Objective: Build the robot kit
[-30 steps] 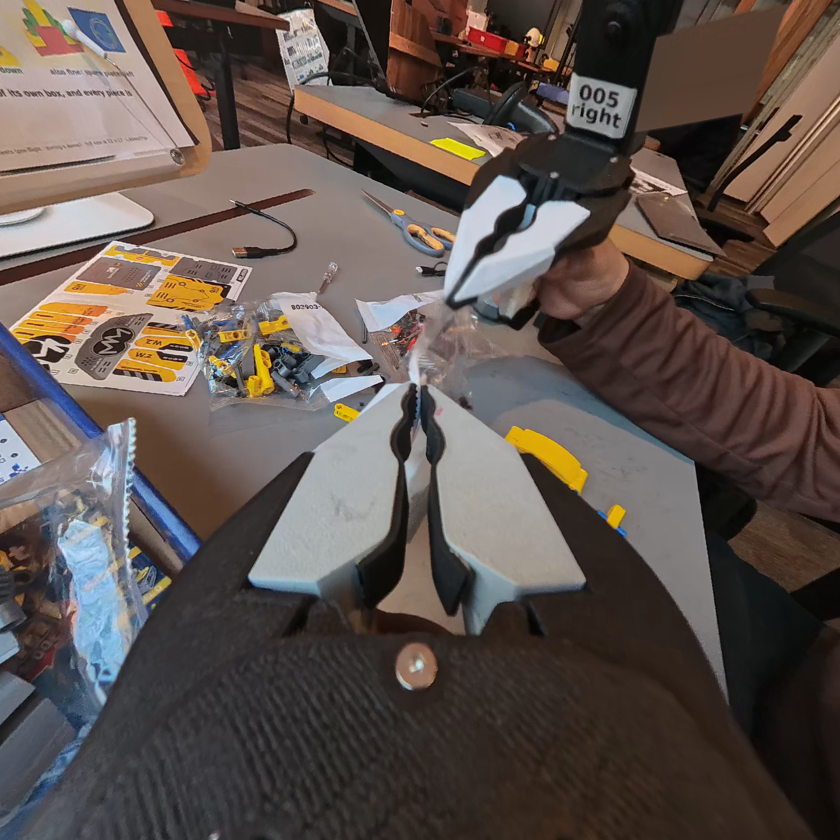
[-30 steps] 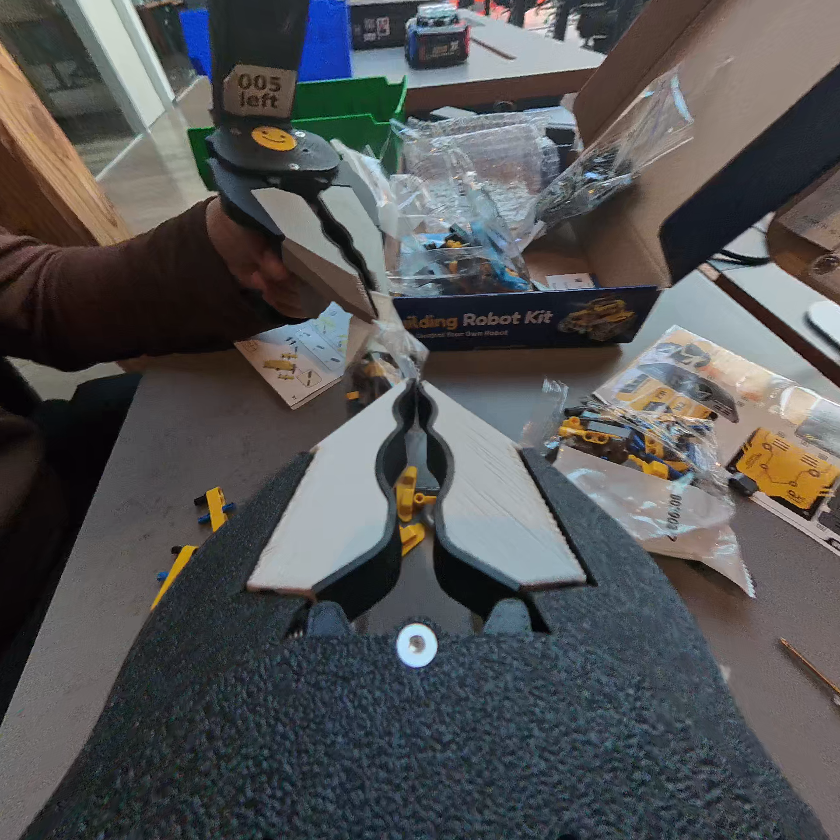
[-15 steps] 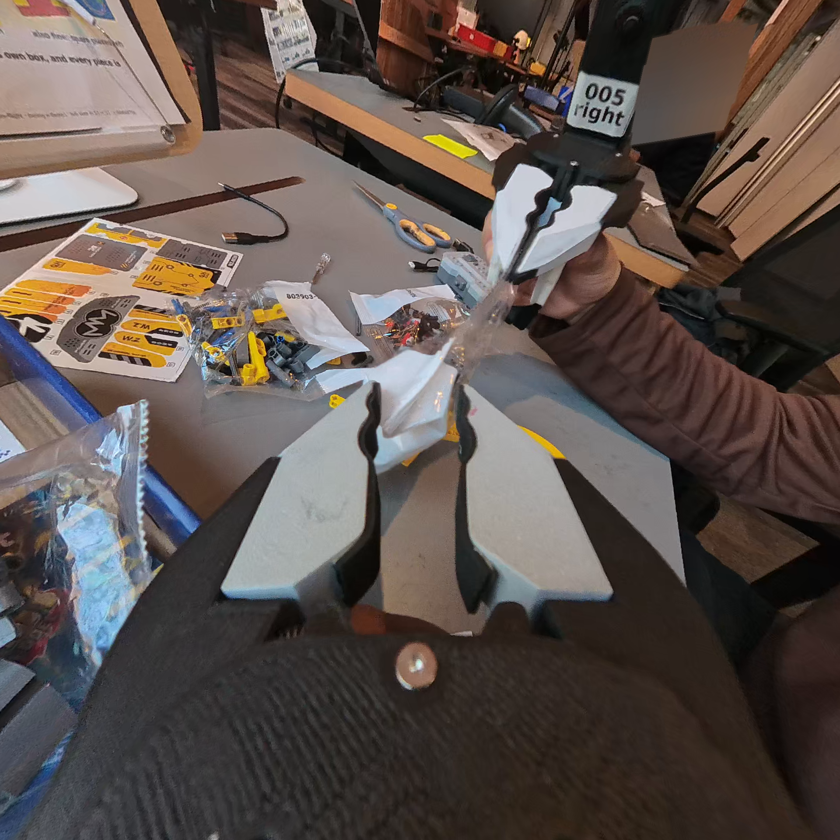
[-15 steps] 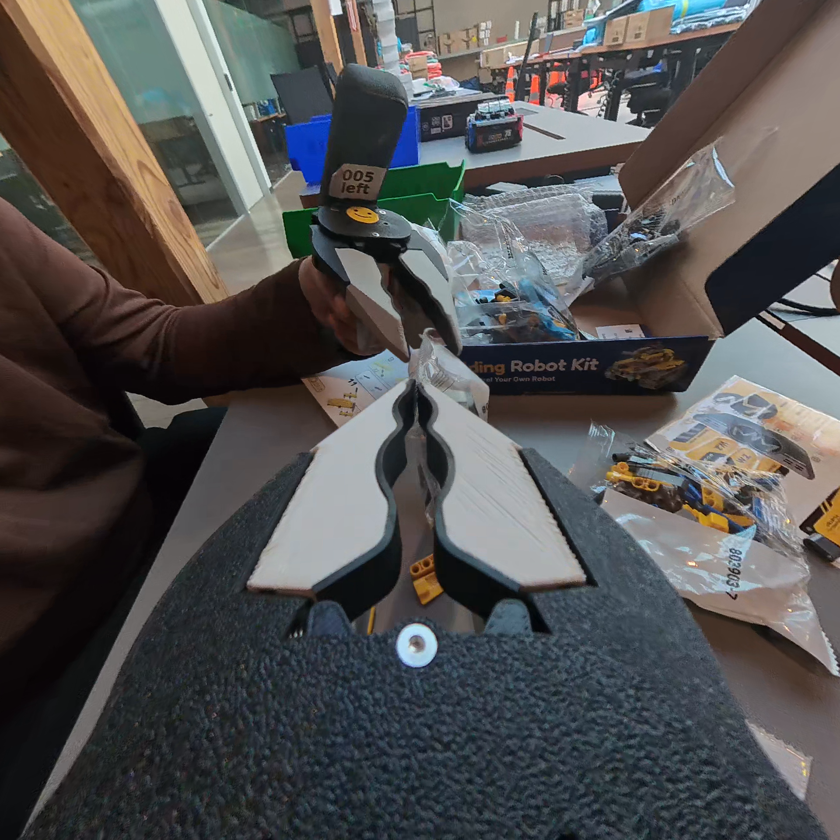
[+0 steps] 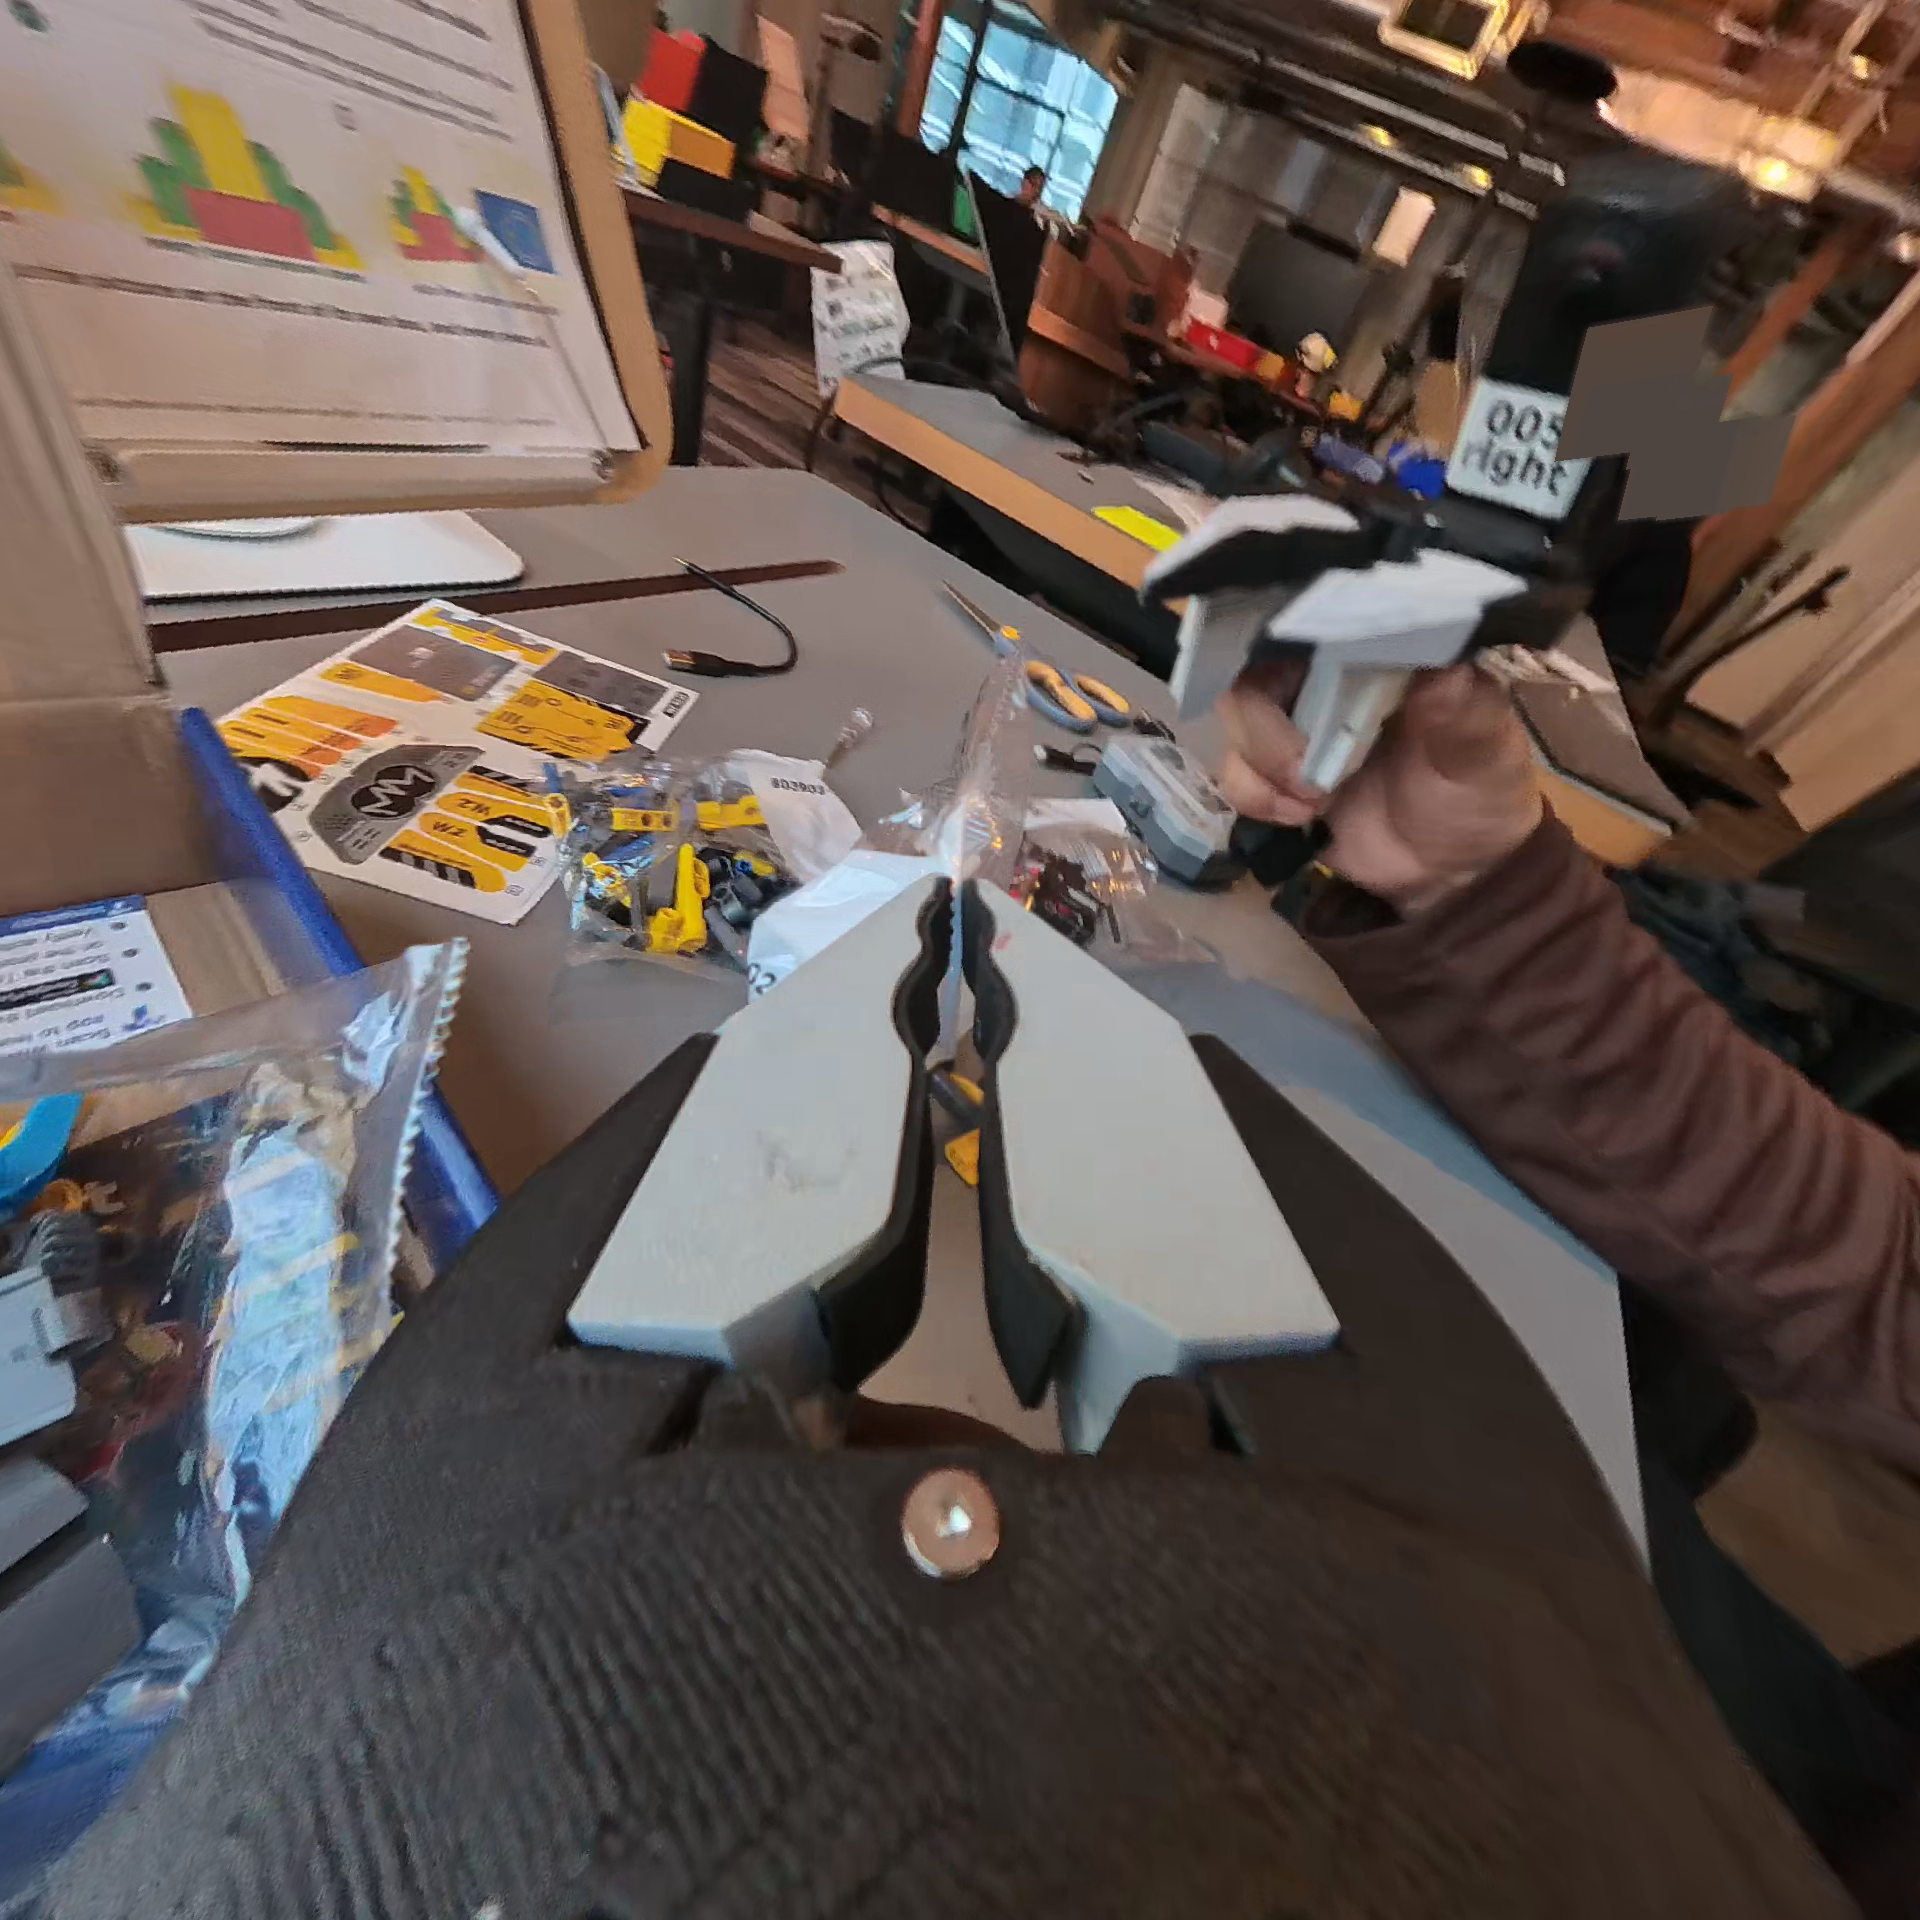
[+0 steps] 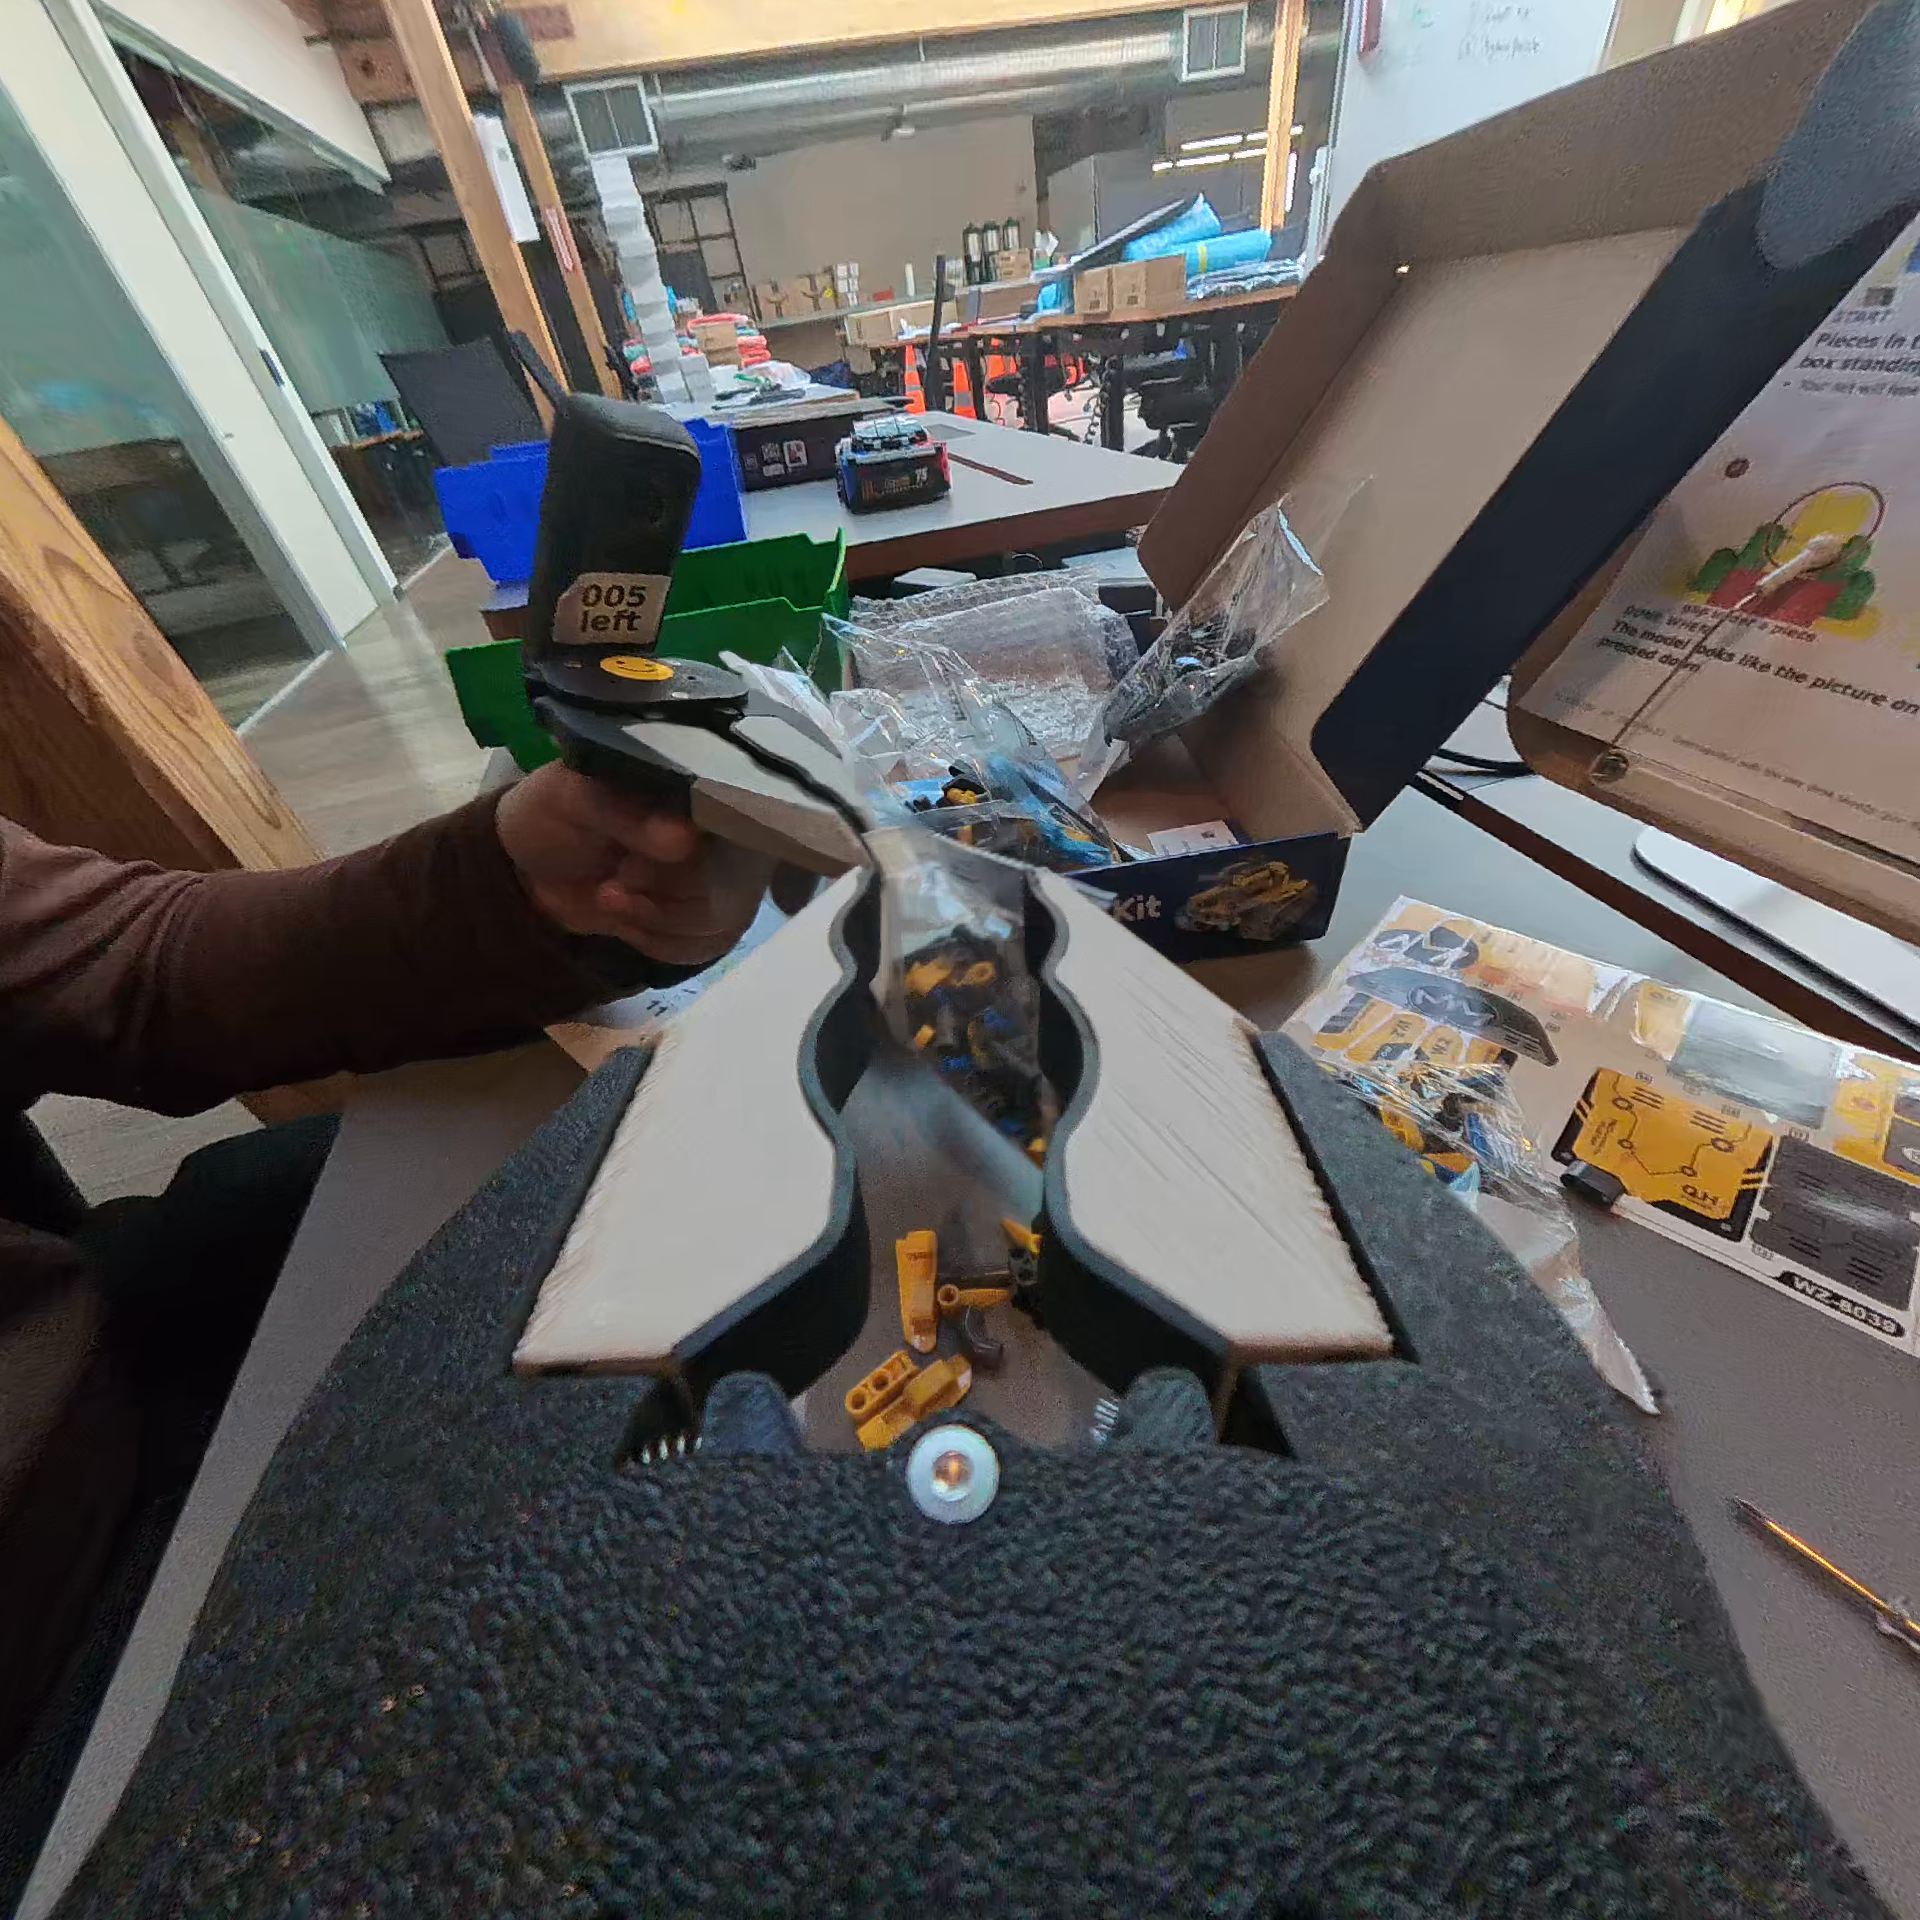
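Observation:
My left gripper (image 5: 954, 883) is shut on the edge of a clear plastic bag (image 5: 987, 779) of small yellow, blue and black parts. In the right wrist view the left gripper (image 6: 862, 826) pinches the bag's top corner and the bag (image 6: 956, 997) hangs from it above the table. My right gripper (image 6: 945, 883) is open; the bag shows between its fingers but the pads do not press on it. In the left wrist view the right gripper (image 5: 1216, 623) stands open and bare, up and to the right of the bag. Loose yellow parts (image 6: 914, 1299) lie on the grey table (image 6: 1714, 1507) below.
An open cardboard kit box (image 6: 1247, 904) with more bags stands behind. Sticker sheets (image 5: 447, 748), another bag of parts (image 5: 665, 862), scissors (image 5: 1060, 686), a grey module (image 5: 1164, 800) and a small screwdriver (image 6: 1829, 1569) lie on the table. A bag (image 5: 208, 1247) sits at the left. One gripper's finger ends stand about 9 centimeters off the other's.
A second ago both grippers were shut on the bag. The left gripper opened, then shut on the bag again. The right gripper let go, opened and drew away.

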`<control>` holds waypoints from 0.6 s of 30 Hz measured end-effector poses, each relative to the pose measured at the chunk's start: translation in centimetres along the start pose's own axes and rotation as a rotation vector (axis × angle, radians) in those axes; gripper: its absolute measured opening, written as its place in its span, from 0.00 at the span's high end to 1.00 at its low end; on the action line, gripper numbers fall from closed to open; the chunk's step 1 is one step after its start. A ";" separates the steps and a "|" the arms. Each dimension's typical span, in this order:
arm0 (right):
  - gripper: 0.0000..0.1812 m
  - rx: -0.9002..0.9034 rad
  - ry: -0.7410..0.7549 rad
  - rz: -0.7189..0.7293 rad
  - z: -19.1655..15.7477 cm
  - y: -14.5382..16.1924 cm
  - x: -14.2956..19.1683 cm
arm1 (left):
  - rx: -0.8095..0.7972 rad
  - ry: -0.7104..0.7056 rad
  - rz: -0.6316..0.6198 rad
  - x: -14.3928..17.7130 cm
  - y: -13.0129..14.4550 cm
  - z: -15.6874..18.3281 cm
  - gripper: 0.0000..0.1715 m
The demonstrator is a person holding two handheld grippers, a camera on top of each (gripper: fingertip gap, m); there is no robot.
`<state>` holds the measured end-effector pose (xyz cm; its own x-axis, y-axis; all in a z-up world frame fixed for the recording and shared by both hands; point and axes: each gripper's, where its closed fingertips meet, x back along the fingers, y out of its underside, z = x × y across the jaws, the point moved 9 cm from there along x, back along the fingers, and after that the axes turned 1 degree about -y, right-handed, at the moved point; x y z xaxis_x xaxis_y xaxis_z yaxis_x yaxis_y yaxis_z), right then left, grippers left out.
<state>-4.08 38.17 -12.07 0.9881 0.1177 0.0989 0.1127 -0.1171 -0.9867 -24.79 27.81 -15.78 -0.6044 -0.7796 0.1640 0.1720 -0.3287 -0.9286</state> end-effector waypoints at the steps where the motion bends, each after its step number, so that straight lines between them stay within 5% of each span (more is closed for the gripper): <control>1: 0.85 0.006 -0.015 -0.028 -0.4 0.1 -0.4 | 0.030 -0.019 0.029 0.1 -0.2 -0.2 1.00; 10: 0.72 0.087 0.147 -0.277 -2.3 2.2 -6.7 | 0.110 0.091 0.036 -0.2 -0.1 0.8 1.00; 13: 0.84 0.085 0.103 -0.312 -2.2 3.1 -6.9 | 0.144 0.212 0.040 -0.2 -0.1 1.4 1.00; 18: 0.81 0.083 0.048 -0.259 -2.4 2.8 -6.6 | 0.207 0.252 0.073 0.1 -0.4 1.1 1.00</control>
<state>-10.04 34.65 -15.21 0.9316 0.0861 0.3532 0.3551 -0.0074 -0.9348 -24.09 27.27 -14.98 -0.7534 -0.6574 -0.0117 0.3608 -0.3984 -0.8432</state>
